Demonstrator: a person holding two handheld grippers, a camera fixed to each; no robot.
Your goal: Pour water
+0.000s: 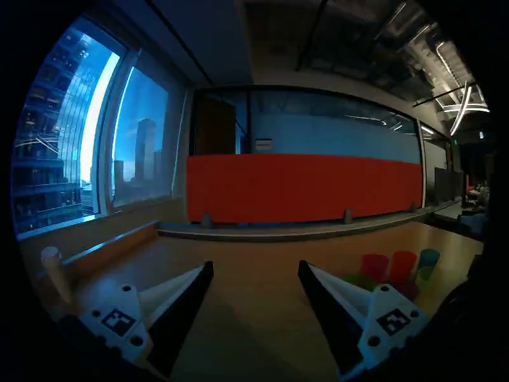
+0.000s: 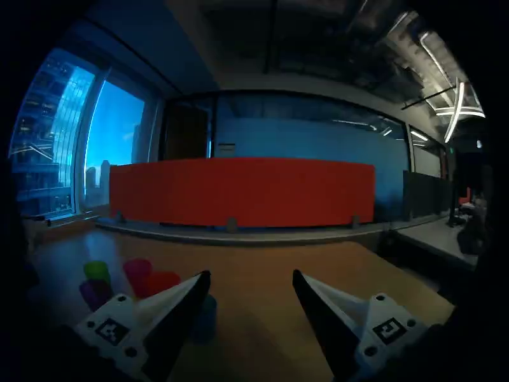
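Left gripper view: left gripper (image 1: 254,267) spread wide, nothing between the fingers. Just beyond its right-hand finger, cluster of coloured cups (image 1: 402,264) on the wooden tabletop (image 1: 254,331), well short of the far edge. Right gripper view: right gripper (image 2: 250,275) likewise released, empty. Blue cup (image 2: 205,318) just beside its left-hand finger, other cups past it. Red partition (image 1: 305,188) beyond the tabletop's far edge.

A brown wooden table (image 1: 254,305) carries a tight cluster of coloured cups (image 1: 397,267), all upright: red, orange, teal and green in the left gripper view. In the right gripper view a blue cup (image 2: 205,318) stands just beside the group. A pale peg-like object (image 1: 52,270) stands by the table's raised left edge.
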